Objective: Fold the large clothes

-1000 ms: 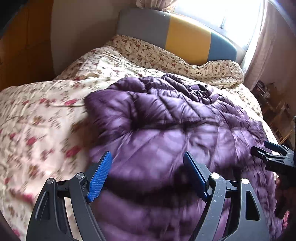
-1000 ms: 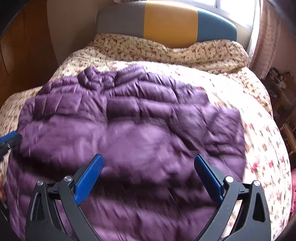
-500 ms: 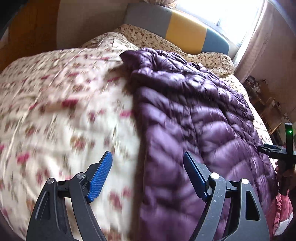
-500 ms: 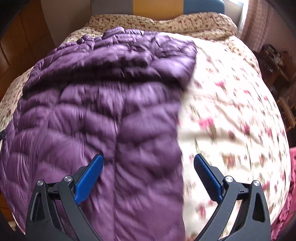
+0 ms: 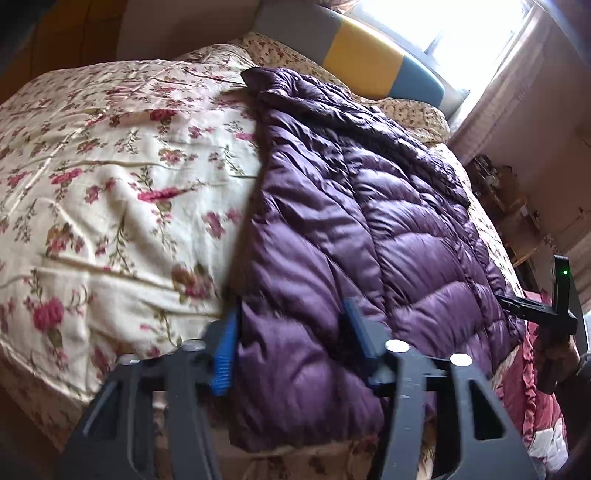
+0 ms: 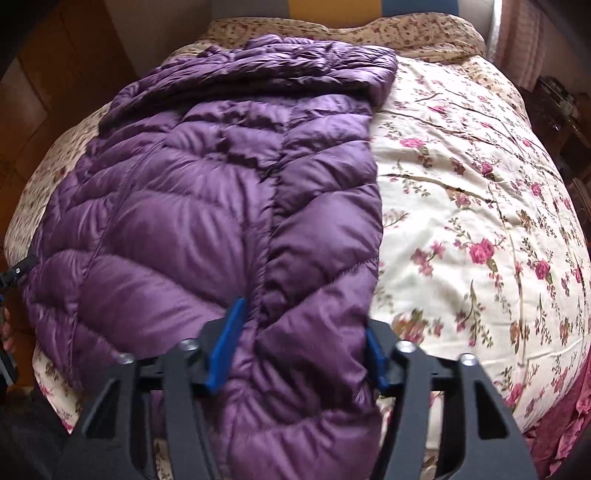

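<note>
The purple jacket (image 5: 369, 221) lies on the bedspread (image 5: 110, 184), its near corners between each spread gripper (image 5: 291, 343) (image 6: 299, 343).

hem of purple jacket (image 6: 221, 229) hidden behind right gripper (image 6: 299, 347) frame | left gripper (image 5: 291, 343) fingers motion-blurred, grip unclear | shelf clutter (image 5: 495, 184) too small to identify | headboard (image 6: 332, 7) cut by top edge, perhaps striped
</note>
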Available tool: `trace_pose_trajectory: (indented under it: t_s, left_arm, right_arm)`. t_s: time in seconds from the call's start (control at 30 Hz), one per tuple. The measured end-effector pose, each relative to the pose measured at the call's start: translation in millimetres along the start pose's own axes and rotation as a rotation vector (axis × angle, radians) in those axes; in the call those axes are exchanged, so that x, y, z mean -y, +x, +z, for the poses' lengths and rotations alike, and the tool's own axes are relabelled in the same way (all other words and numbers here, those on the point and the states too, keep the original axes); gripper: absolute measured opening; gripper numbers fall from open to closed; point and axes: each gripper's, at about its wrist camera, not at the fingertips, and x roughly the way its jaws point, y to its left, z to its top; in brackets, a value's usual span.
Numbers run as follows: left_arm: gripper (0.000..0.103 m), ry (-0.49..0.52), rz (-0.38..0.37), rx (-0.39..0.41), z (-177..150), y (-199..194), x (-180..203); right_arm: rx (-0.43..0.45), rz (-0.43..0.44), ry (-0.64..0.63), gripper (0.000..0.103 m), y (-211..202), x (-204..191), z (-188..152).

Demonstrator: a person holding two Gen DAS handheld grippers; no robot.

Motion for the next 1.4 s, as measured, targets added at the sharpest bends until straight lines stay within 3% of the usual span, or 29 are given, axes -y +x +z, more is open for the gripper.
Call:
trace_pose_trajectory:
  t_s: [0.1, 0.23, 0.43, 0.73, 1.0, 1.2, 1.4]
  left_arm:
    - [0.014, -0.026, -0.049, -0.013, -2.0, -2.1, -3.2]
    - [0.008, -0.002, -0.081, 0.018, 6.0, -19.8, 2.2]
    - [0.006, 0.034, -0.13, 0.098, 39.6, -44.3, 9.0]
    - [0.006, 0.075, -0.139, 0.166, 116.8, -26.7, 22.1]
    - [0.004, 0.072, -0.099, 0.173, 210.4, 32.6, 28.9]
    - [0.004, 0.063, -0.033, 0.145, 262.4, 88.5, 23.4]
    - [0.004, -0.011, 0.052, 0.111, 302.4, 134.0, 1.5]
  right_arm:
    - [0.004, 0.005, -0.034, 0.022, -2.2, -11.9, -1.8]
    - [0.042, 0.01, -0.064, 0.012, -16.0, -24.5, 8.6]
    - [0.104, 0.02, -0.115, 0.009, -42.2, -34.3, 34.0]
    - [0.217, -0.041, -0.123, 0.008, -52.1, -32.3, 109.6]
    - [0.271, -0.084, -0.074, 0.008, -21.6, -15.9, 201.0]
    - [0.243, -0.126, -0.024, 0.008, 28.6, 2.3, 267.0]
    - [0.204, -0.152, 0.053, 0.012, 69.5, 25.6, 304.0]
